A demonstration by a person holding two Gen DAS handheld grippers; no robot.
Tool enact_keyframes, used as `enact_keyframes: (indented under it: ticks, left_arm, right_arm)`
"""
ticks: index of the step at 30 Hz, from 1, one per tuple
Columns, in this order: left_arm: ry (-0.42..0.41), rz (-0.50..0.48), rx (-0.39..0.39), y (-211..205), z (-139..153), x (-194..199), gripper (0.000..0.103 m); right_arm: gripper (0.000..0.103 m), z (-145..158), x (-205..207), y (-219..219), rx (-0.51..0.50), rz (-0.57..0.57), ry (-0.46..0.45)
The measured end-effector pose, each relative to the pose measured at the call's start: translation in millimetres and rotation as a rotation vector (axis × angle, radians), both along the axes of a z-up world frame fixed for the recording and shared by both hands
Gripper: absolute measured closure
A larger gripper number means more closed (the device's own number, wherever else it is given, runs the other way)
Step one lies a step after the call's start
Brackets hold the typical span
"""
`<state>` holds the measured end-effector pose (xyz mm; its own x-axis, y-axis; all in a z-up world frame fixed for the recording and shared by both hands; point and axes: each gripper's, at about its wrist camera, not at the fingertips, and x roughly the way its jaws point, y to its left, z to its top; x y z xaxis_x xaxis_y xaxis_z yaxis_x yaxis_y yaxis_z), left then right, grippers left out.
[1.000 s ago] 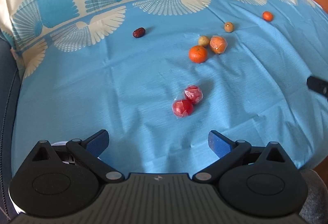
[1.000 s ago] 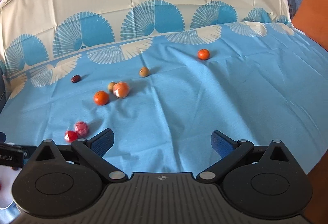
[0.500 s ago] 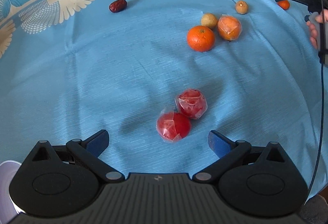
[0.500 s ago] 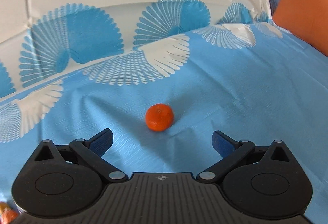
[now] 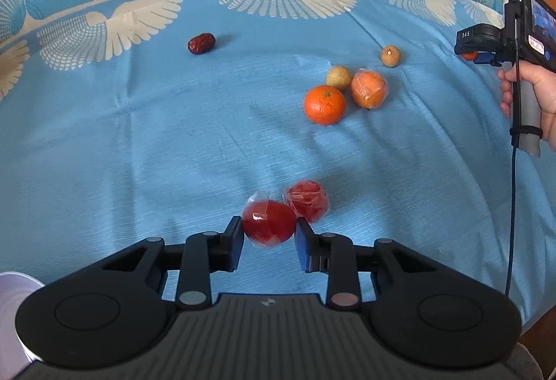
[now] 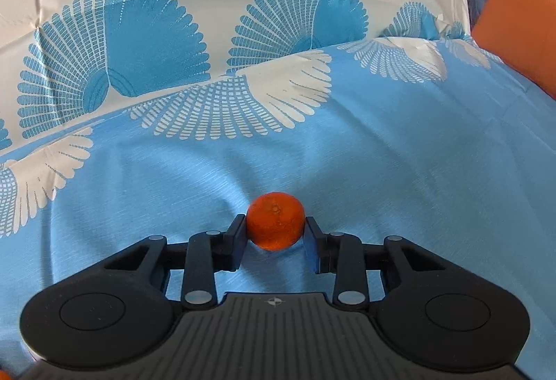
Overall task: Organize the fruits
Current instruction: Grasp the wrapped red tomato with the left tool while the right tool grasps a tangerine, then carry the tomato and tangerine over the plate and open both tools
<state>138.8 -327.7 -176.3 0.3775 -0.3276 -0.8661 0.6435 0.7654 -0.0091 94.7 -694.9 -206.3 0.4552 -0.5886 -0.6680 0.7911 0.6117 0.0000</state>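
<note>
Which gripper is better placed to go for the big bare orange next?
Left. The left gripper, shut on a wrapped red fruit, has the bare orange just ahead. The right gripper grips a small mandarin farther off.

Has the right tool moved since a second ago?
Yes. The right tool went forward to the small orange mandarin on the blue cloth, now clamping it.

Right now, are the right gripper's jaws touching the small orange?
Touching. The right wrist view shows the right gripper with both jaws pressed against the sides of the small orange, no cloth visible between them.
</note>
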Motion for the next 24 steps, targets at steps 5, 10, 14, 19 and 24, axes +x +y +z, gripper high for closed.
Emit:
enact_keyframes:
  ticks: [5,10,14,19,24]
  left_arm:
    - [-0.07,-0.007,-0.044,25.9,41.9,-20.2,0.068]
    - [-0.083,0.034,-0.06,70.0,88.3,-47.6,0.068]
    - [-0.073,0.083,-0.064,118.0,121.6,-74.5,0.068]
    - [-0.019,0.154,-0.055,182.3,147.1,-102.0,0.068]
    - [-0.04,0.213,-0.04,242.0,161.0,-129.7,0.068]
  right_arm:
    - [0.067,38.1,-36.7,43.6,-0.011,0.078,-0.079]
    - [0.067,87.5,-86.4,120.0,-0.003,0.227,-0.139]
    - [0.067,119.4,-123.6,196.6,0.041,0.34,-0.168]
    - [0.067,151.8,-157.1,296.5,0.053,0.481,-0.175]
    - [0.067,179.5,-178.4,390.1,0.129,0.639,-0.158]
